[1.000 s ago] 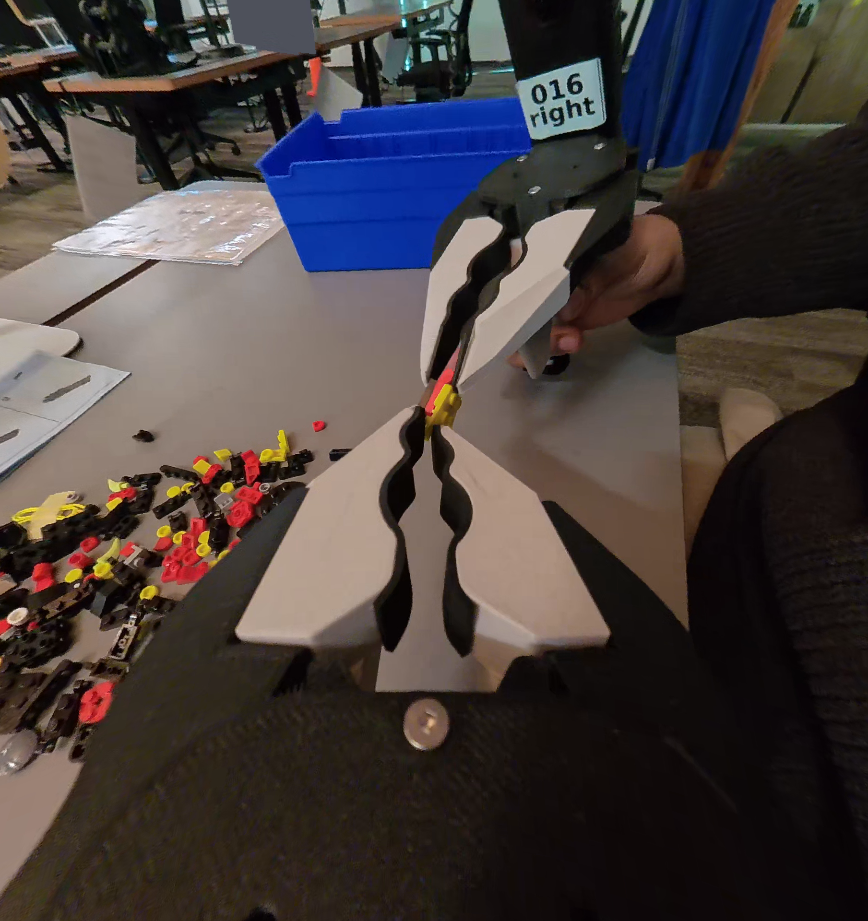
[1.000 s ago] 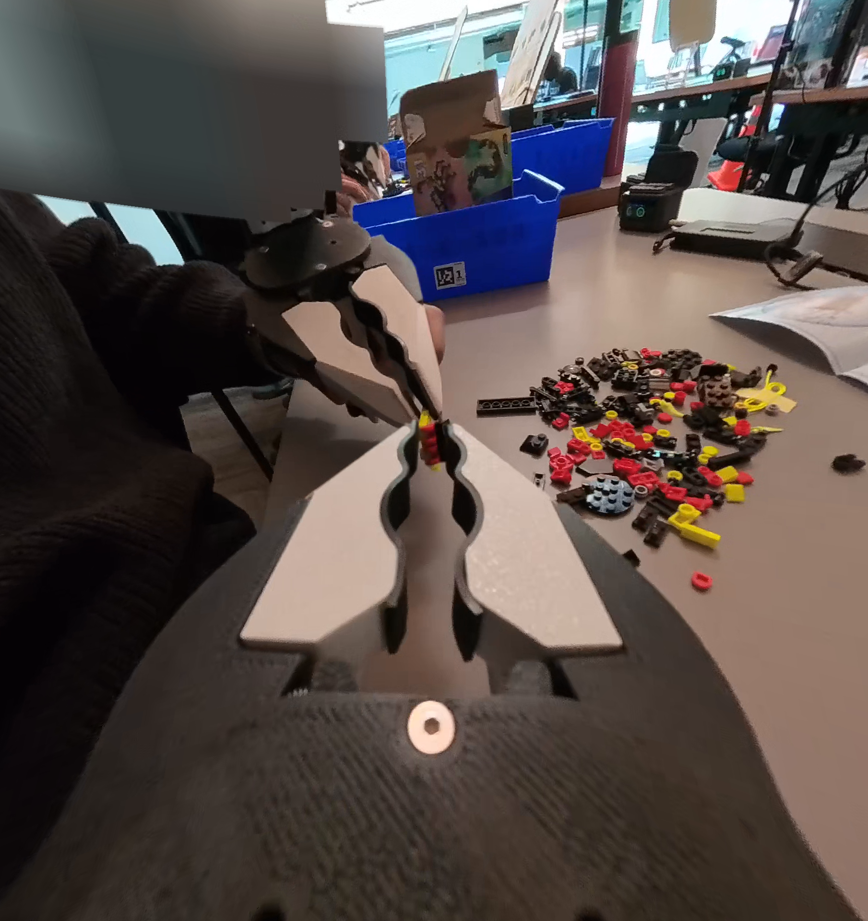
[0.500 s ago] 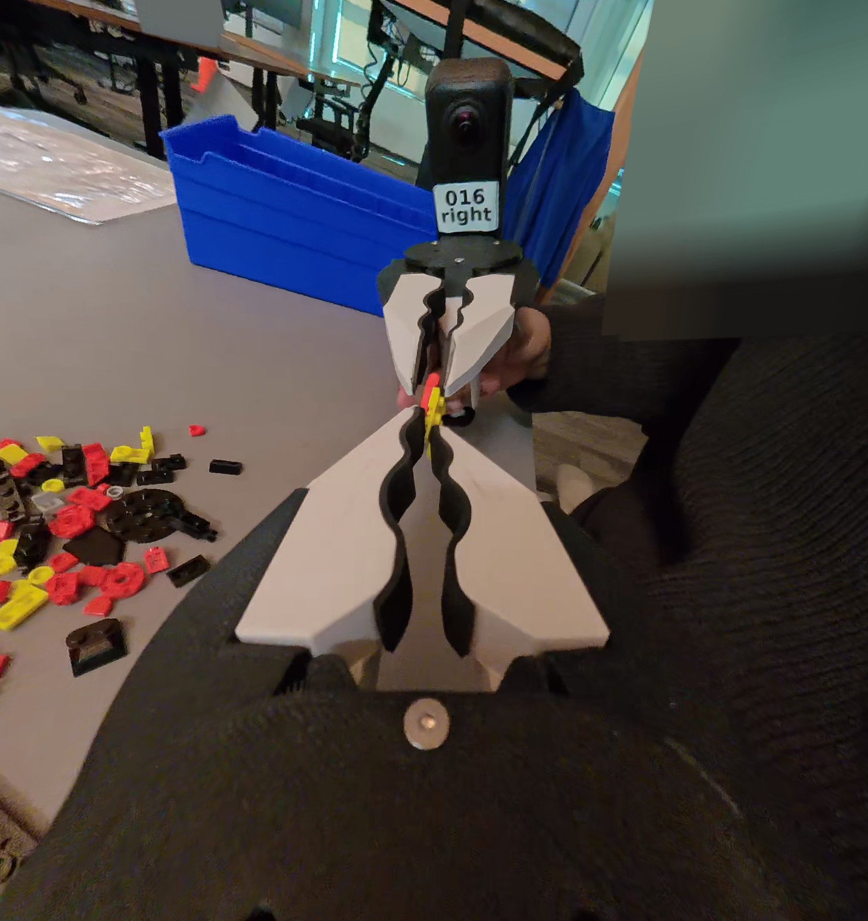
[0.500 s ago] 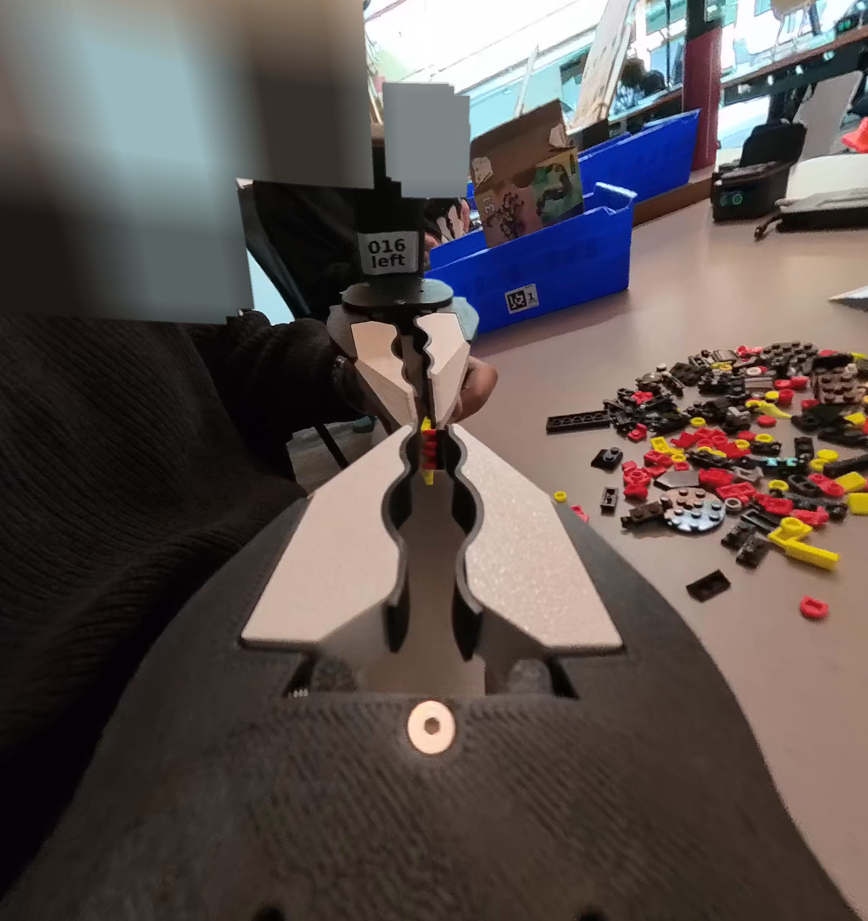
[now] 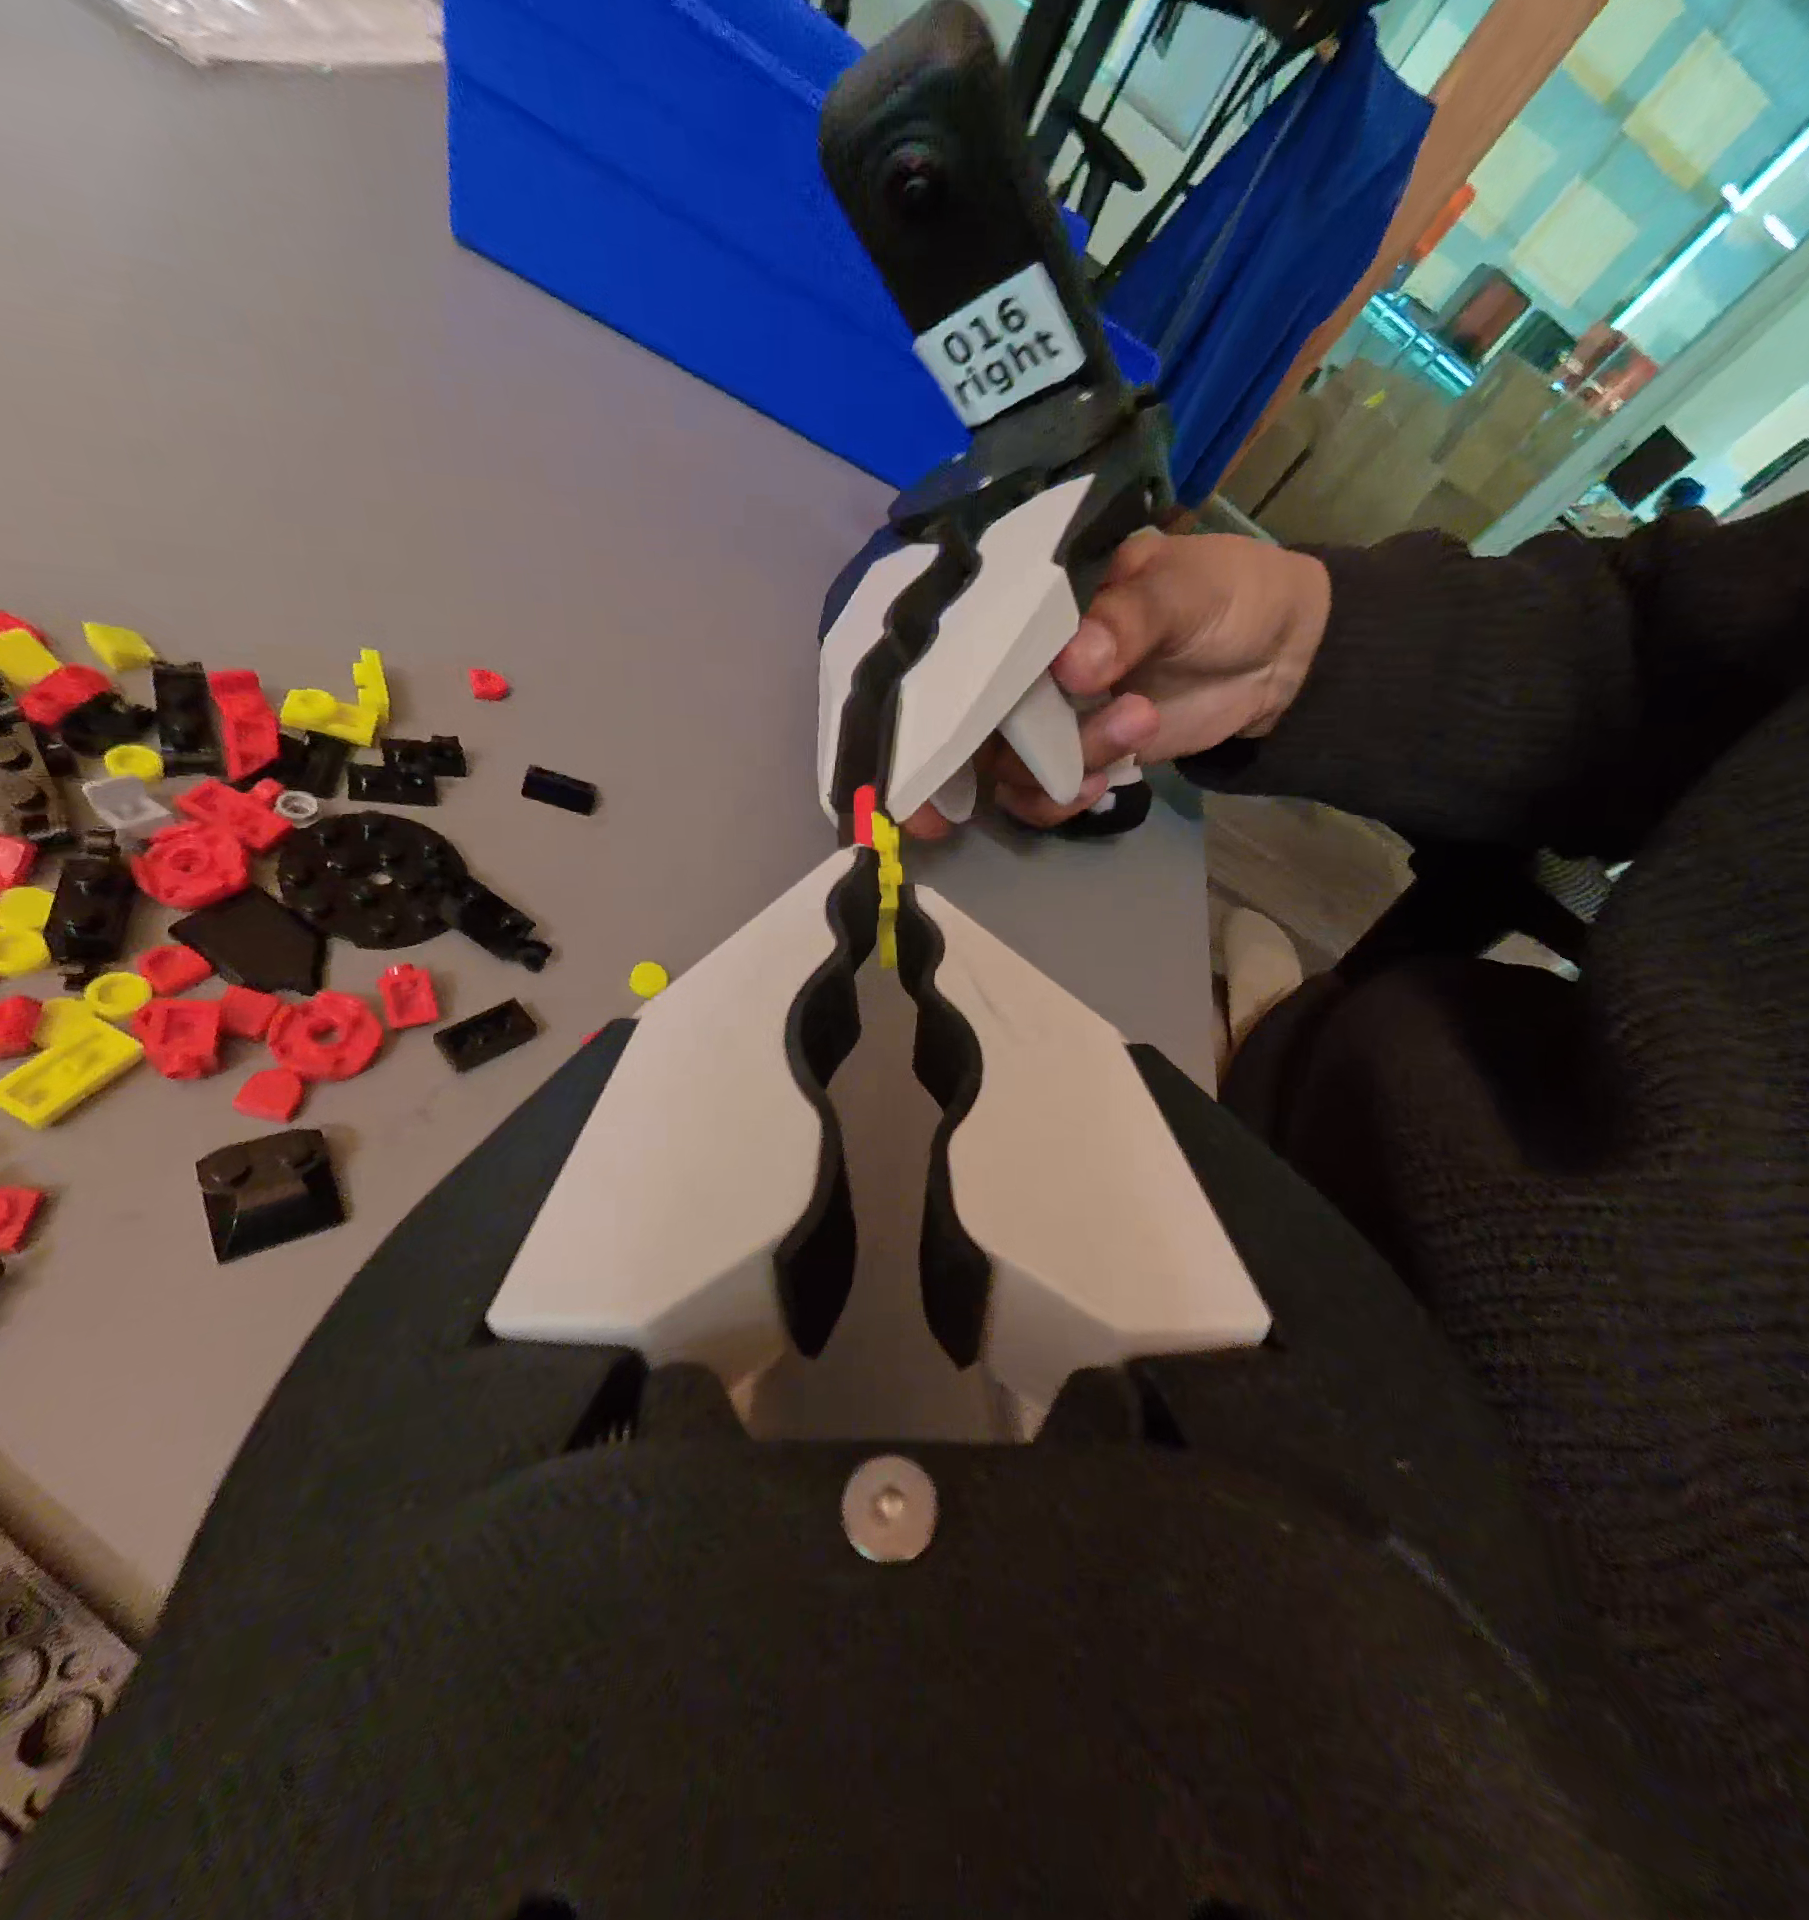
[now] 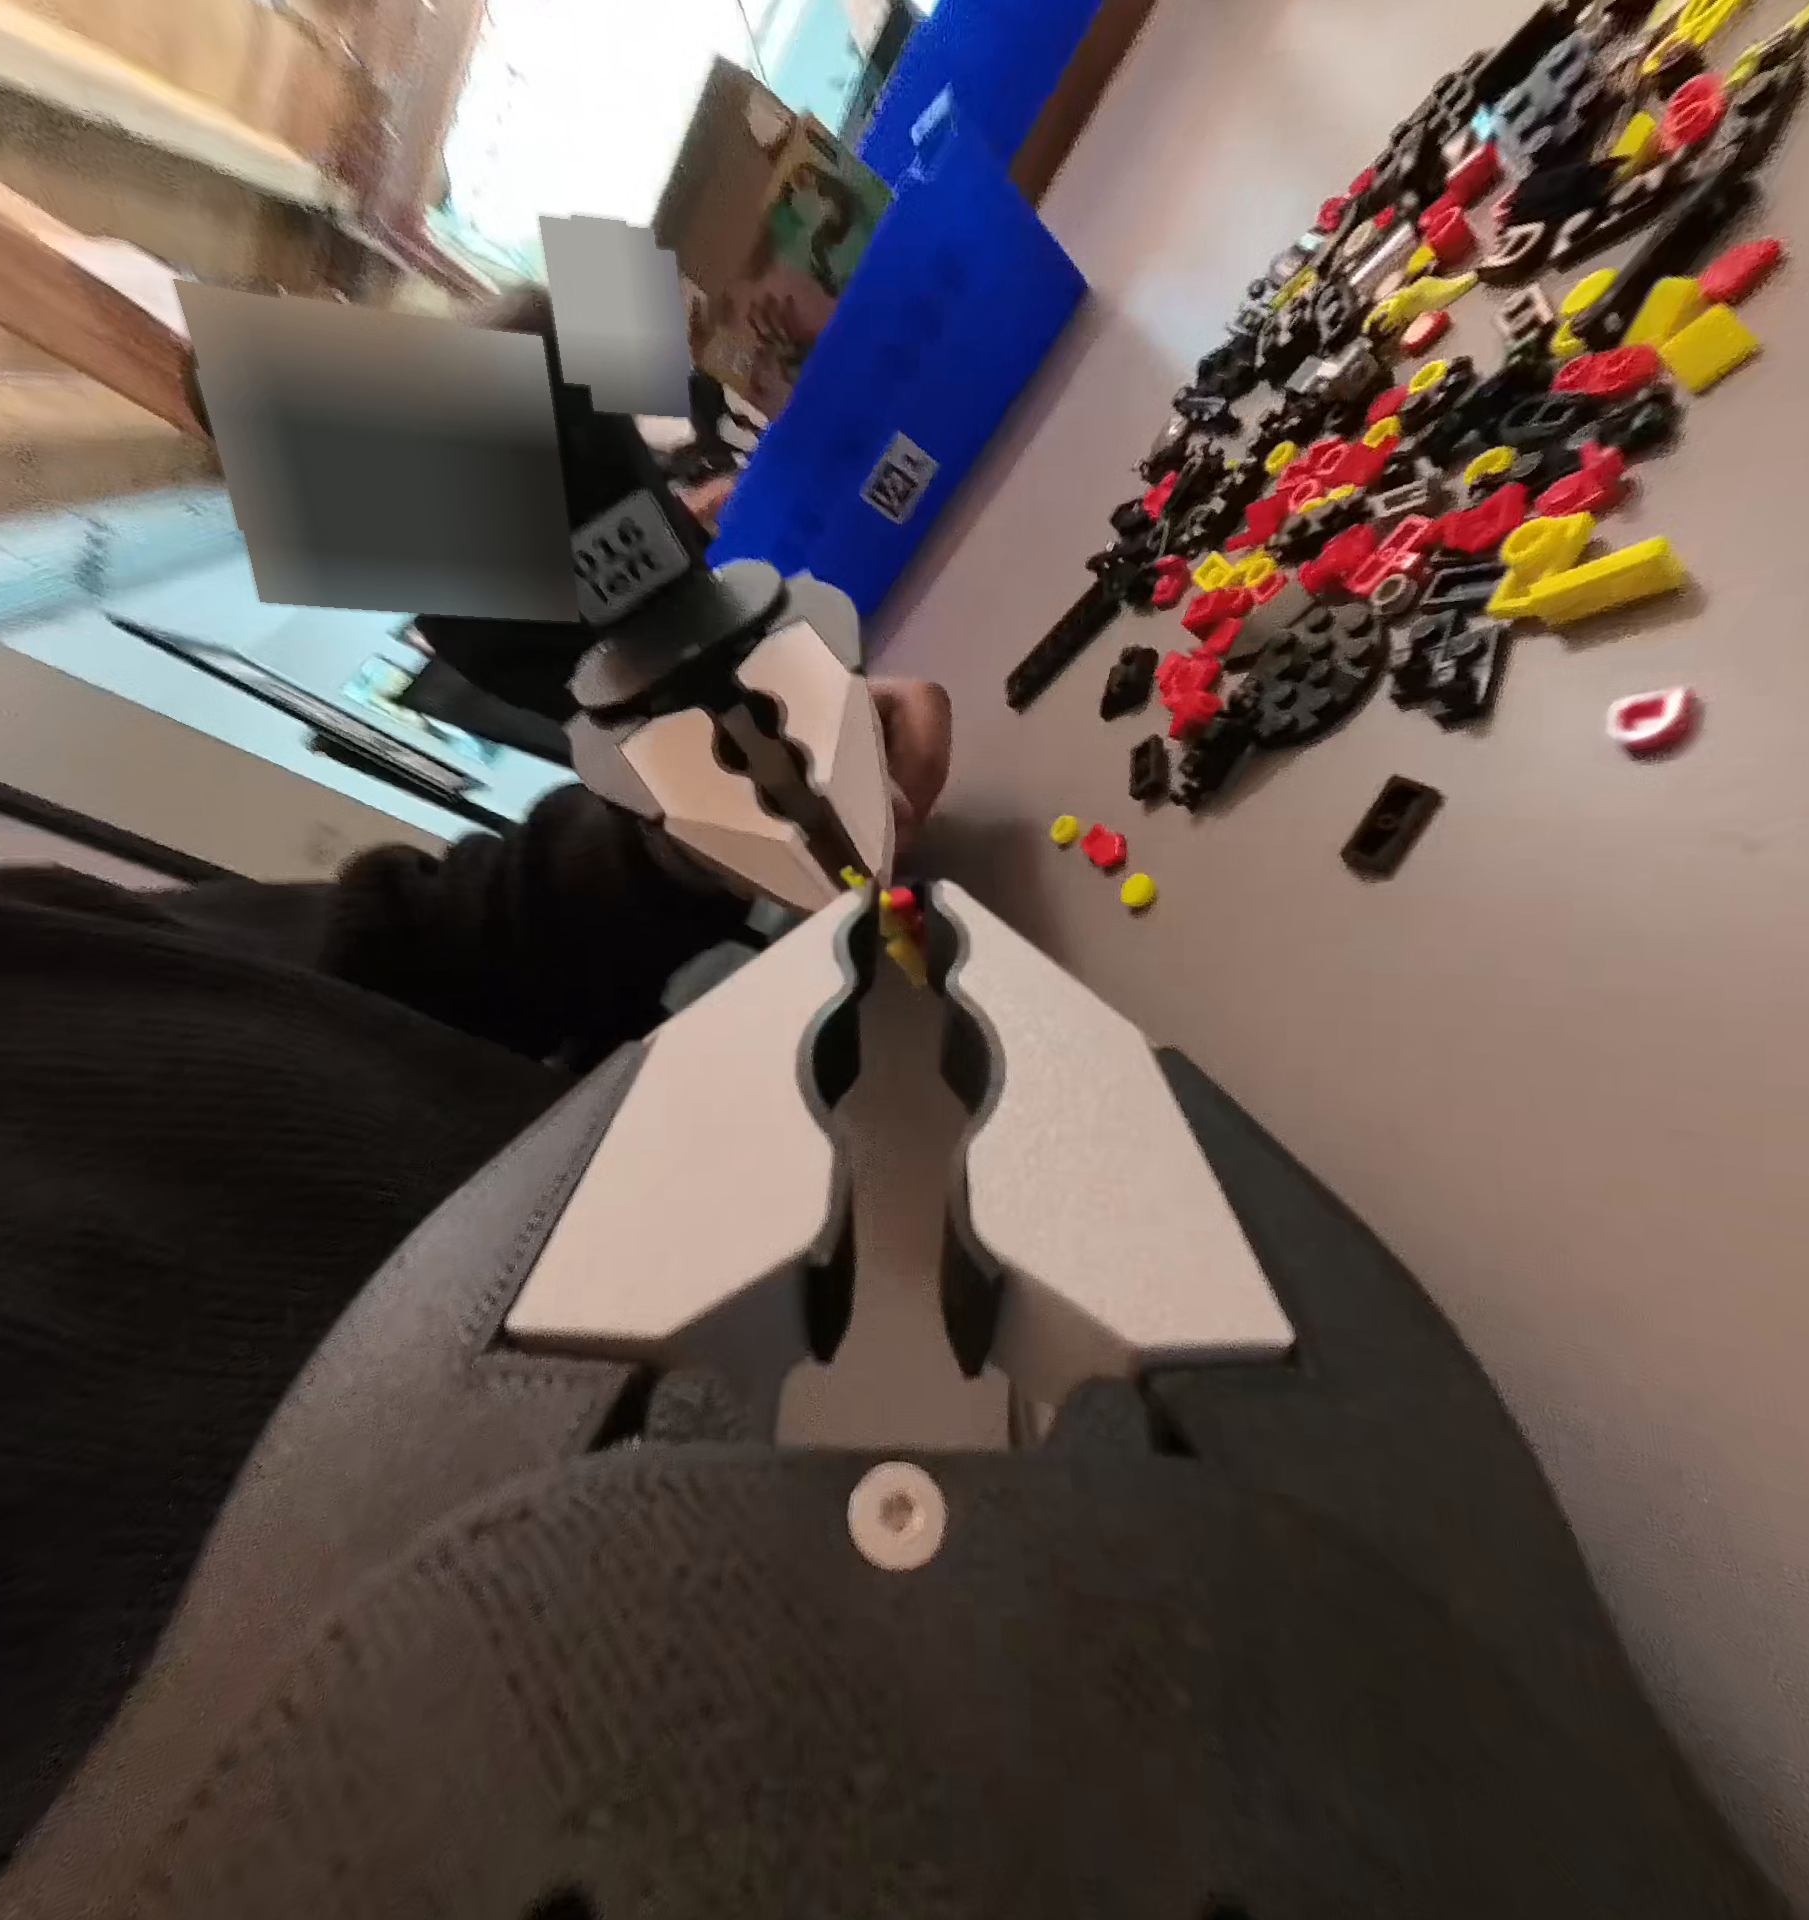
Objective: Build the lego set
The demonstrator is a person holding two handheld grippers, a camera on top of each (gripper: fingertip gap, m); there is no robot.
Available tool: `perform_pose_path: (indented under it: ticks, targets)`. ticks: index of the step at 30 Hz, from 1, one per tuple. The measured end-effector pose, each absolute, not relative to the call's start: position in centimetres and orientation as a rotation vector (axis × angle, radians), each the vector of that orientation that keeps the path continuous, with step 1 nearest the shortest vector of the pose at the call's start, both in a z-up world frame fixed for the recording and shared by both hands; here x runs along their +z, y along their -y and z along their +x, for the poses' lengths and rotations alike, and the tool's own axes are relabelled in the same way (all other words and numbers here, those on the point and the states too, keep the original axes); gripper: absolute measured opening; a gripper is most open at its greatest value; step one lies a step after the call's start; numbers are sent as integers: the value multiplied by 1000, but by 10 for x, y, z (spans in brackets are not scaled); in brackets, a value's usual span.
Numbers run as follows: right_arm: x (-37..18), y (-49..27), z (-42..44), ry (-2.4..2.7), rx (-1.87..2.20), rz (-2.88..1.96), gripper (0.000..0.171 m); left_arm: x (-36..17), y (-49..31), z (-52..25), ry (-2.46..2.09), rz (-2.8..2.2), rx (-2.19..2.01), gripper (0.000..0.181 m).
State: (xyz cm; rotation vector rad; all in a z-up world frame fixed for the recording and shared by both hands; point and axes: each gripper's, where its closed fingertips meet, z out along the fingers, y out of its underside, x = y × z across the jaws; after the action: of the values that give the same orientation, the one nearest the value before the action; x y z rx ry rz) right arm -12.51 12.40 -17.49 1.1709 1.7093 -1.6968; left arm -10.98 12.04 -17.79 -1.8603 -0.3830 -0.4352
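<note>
While the two grippers meet tip to tip above the near edge of the grey table (image 5: 256, 395), a small stack of yellow and red lego pieces (image 5: 884, 883) sits pinched between them. Seen from the left wrist view, the left gripper (image 5: 879, 873) has its fingers drawn narrow, closed on the yellow part of the stack, which runs down into the gap between its black pads. Opposite it, the right gripper (image 5: 864, 805) comes in from above at a slant, its fingers also narrow and clamped on the red end; a hand (image 5: 1180, 644) in a dark sleeve holds its handle. From the right wrist view, which is tilted and blurred, the right gripper (image 6: 900, 914) has the red and yellow bit at its tips, with the left gripper (image 6: 864, 868) touching from beyond. To one side, loose red, yellow and black pieces (image 5: 183, 831) lie spread over the table, among them a round black plate (image 5: 375, 878). A blue bin (image 5: 671, 208) stands farther back on the table.
</note>
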Motion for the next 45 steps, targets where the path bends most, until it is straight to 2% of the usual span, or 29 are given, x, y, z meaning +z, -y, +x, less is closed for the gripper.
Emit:
perform_pose_path:
  ticks: [13, 19, 22, 27, 29, 31, 33, 35, 40, 45]
  targets:
    - [-179, -123, -124, -1950, -1702, 1148, 5, -177, -118, -109, 372, -1856, -460, 2]
    - [-128, -135, -129, -1676, -2019, 995, 1, -145, -114, -122, 514, -1605, -648, 0]
    - [-114, -144, -140, -1660, -2190, 1045, 21, -123, -110, -127, 585, -1417, -739, 0]
    - [-93, -137, -144, -1380, -2330, 1148, 40, -100, -115, -125, 654, -1217, -769, 0]
    - [-89, -134, -142, -1226, -2305, 1153, 36, -97, -118, -124, 667, -1201, -732, 0]
    - [-88, -129, -137, -1183, -2285, 1118, 22, -95, -119, -124, 685, -1182, -736, 0]
    - [-89, -126, -135, -1185, -2266, 1094, 18, -95, -122, -118, 679, -1185, -763, 0]
    - [-88, -128, -135, -1164, -2269, 1088, 5, -96, -123, -117, 688, -1184, -754, 0]
    - [-94, -128, -134, -1208, -2200, 1096, 2, -99, -125, -114, 682, -1207, -774, 0]
    - [-99, -126, -131, -1364, -2184, 1078, 2, -101, -122, -110, 670, -1223, -859, 11]
